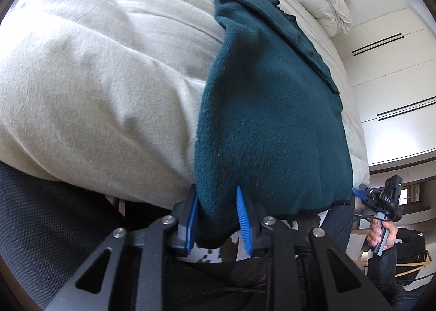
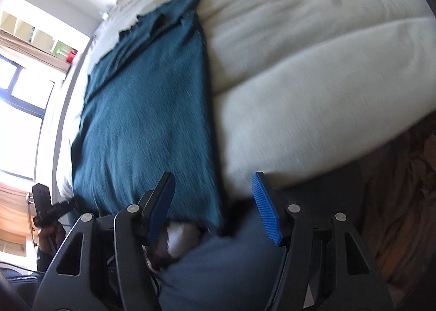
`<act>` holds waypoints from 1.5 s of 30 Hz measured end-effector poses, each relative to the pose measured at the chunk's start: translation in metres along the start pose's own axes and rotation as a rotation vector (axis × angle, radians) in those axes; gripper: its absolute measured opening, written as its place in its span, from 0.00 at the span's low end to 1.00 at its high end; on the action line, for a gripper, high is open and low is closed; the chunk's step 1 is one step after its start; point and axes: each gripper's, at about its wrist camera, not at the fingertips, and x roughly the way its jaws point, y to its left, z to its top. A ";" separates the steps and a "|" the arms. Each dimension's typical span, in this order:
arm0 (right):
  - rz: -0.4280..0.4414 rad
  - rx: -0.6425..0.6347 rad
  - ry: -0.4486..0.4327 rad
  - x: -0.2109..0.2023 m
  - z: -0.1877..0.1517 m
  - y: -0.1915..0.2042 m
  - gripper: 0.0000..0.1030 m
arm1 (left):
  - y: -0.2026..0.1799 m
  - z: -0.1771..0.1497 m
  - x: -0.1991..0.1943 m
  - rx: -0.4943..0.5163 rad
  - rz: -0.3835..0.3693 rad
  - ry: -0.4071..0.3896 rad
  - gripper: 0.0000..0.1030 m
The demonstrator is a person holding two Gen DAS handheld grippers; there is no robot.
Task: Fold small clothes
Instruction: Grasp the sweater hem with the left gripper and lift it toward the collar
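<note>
Left gripper (image 1: 218,218) pinching green fleece (image 1: 269,120) corner, bottom middle, ready to fold. Right gripper (image 2: 215,210) wide, holding nothing, near other corner.

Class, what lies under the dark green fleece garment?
Under the green garment lies the cream bedcover, visible around it. The part directly beneath is covered, so anything there stays hidden.

No readable text, label or number; marks on right gripper (image 1: 392,196) body too blurred.

Teal garment (image 1: 267,120) — cream bedding (image 1: 109,66) — blue gripper pads (image 1: 243,215).
</note>
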 end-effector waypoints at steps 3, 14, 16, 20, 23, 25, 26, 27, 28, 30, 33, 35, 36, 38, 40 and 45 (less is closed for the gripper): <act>-0.003 0.019 0.079 0.010 -0.008 -0.005 0.42 | -0.001 -0.002 0.001 0.010 0.004 0.006 0.17; -0.062 -0.013 0.200 0.037 -0.018 0.002 0.20 | -0.009 -0.007 -0.001 0.059 0.022 0.011 0.10; -0.079 -0.018 0.215 0.040 -0.020 0.003 0.08 | -0.012 -0.009 -0.002 0.072 0.028 0.010 0.09; -0.052 -0.018 0.175 0.033 -0.022 0.003 0.06 | -0.020 -0.008 -0.011 0.089 -0.005 0.007 0.09; -0.020 -0.011 0.126 0.021 -0.019 0.006 0.06 | -0.024 -0.004 -0.023 0.071 -0.080 -0.015 0.08; 0.029 0.001 0.089 0.009 -0.017 0.008 0.06 | -0.027 -0.002 -0.030 0.054 -0.132 -0.033 0.08; 0.056 0.005 0.069 0.004 -0.015 0.010 0.06 | -0.028 0.000 -0.034 0.044 -0.164 -0.044 0.08; 0.084 0.011 0.050 -0.002 -0.013 0.012 0.06 | -0.029 0.002 -0.038 0.031 -0.200 -0.059 0.08; 0.118 0.019 0.027 -0.007 -0.009 0.013 0.06 | -0.030 0.004 -0.043 0.014 -0.237 -0.076 0.08; 0.177 0.034 -0.021 -0.018 -0.001 0.015 0.06 | -0.027 0.009 -0.052 -0.030 -0.306 -0.114 0.08; 0.280 0.080 -0.099 -0.030 0.014 0.016 0.06 | -0.020 0.020 -0.065 -0.107 -0.406 -0.183 0.08; 0.339 0.113 -0.146 -0.036 0.026 0.015 0.06 | -0.016 0.029 -0.071 -0.144 -0.447 -0.224 0.08; 0.365 0.125 -0.164 -0.038 0.031 0.016 0.06 | -0.014 0.033 -0.073 -0.158 -0.460 -0.237 0.08; 0.416 0.154 -0.205 -0.040 0.045 0.018 0.06 | -0.014 0.043 -0.074 -0.185 -0.485 -0.263 0.08; 0.438 0.171 -0.238 -0.042 0.062 0.022 0.06 | -0.013 0.054 -0.075 -0.207 -0.514 -0.284 0.08; 0.425 0.164 -0.317 -0.040 0.100 0.035 0.06 | -0.016 0.086 -0.073 -0.245 -0.577 -0.338 0.06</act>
